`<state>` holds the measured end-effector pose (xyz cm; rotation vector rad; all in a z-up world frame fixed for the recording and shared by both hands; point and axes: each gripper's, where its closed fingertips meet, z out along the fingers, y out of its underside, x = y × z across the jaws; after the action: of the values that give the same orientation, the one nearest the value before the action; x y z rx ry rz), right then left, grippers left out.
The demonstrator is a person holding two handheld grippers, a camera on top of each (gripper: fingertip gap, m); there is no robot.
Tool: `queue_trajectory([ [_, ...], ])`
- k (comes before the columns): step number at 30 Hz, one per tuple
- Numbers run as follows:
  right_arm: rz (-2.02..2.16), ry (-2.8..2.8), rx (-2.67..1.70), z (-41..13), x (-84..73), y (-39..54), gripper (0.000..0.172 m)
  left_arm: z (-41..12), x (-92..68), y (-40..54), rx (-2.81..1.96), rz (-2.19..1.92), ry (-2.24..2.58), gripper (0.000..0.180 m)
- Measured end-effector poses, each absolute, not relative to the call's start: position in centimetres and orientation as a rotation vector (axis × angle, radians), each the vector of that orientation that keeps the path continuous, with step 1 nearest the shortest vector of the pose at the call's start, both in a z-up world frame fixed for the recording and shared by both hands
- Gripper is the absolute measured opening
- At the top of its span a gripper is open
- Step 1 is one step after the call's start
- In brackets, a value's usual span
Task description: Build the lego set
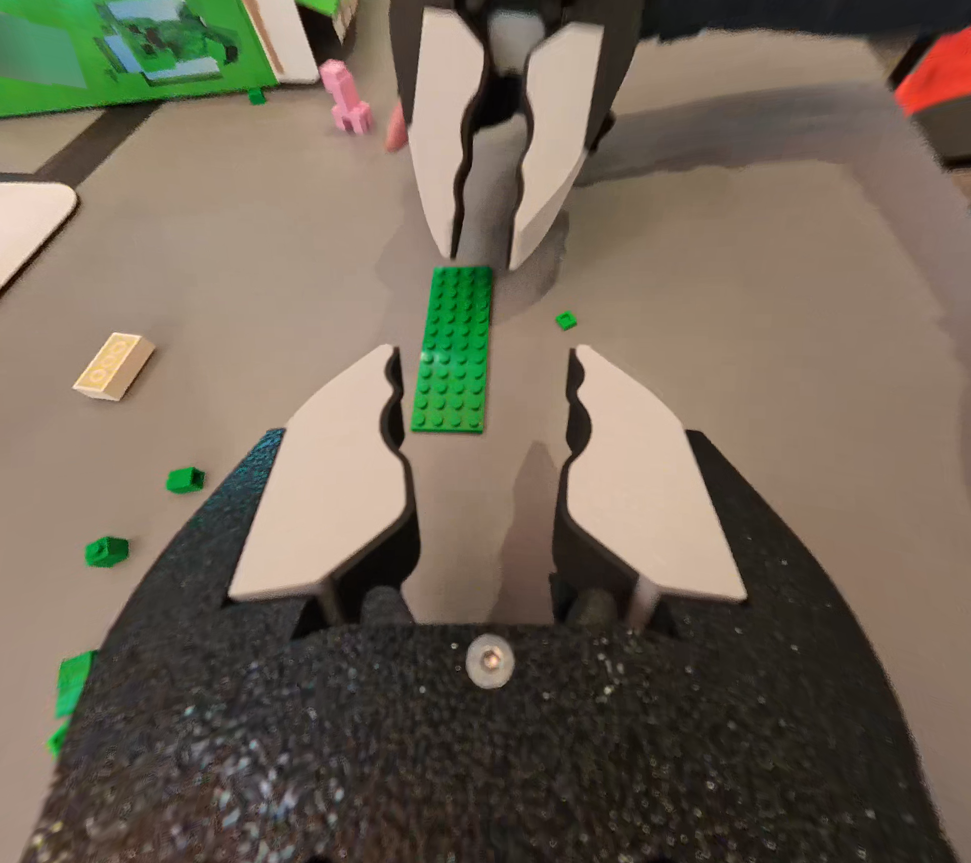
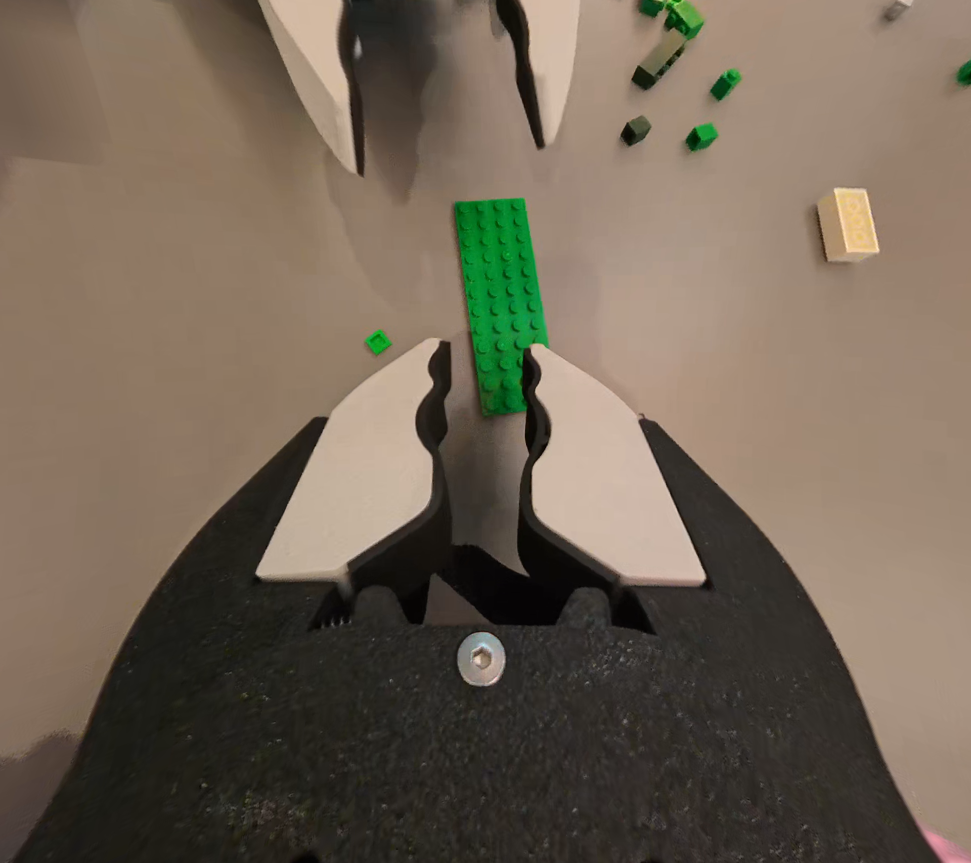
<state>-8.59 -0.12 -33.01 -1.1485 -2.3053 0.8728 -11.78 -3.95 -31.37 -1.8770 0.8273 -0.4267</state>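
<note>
A long green studded plate [image 1: 454, 349] lies flat on the grey table [image 1: 735, 312]. My left gripper [image 1: 483, 349] is open wide over its near end, and the pads do not touch it. My right gripper [image 1: 482, 259] faces it from the far side, tips just above the plate's far end, jaws apart with nothing between them. In the right wrist view the plate [image 2: 502, 291] lies under my right gripper [image 2: 486, 343], and my left gripper [image 2: 451, 157] shows open beyond it. A tiny green tile [image 1: 566, 320] lies beside the plate, also in the right wrist view [image 2: 378, 342].
A tan brick [image 1: 113, 367] lies to the left, also seen in the right wrist view [image 2: 848, 225]. Several small green bricks [image 2: 672, 12] are scattered nearby. Green boxes [image 1: 131, 39] and a pink figure [image 1: 347, 96] stand at the far left. A red object [image 1: 940, 75] is at the far right.
</note>
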Motion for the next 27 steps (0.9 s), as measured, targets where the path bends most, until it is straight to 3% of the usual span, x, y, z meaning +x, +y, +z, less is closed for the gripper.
queue_trajectory([
  [6, 0.911, -2.307, -1.219, -33.3, -6.6, -1.9, 0.032, -34.8, -11.5, -2.1, -2.143, -0.305, 0.944, 0.060],
  [14, 0.765, -2.218, -1.371, -34.5, -6.3, -3.2, 0.028, -35.9, -11.6, -2.4, -2.292, -0.347, 1.038, 0.033],
  [27, 0.607, -2.065, -1.611, -35.6, -7.0, -3.5, 0.011, -35.9, -11.6, -2.7, -2.259, -0.387, 1.004, 0.036],
])
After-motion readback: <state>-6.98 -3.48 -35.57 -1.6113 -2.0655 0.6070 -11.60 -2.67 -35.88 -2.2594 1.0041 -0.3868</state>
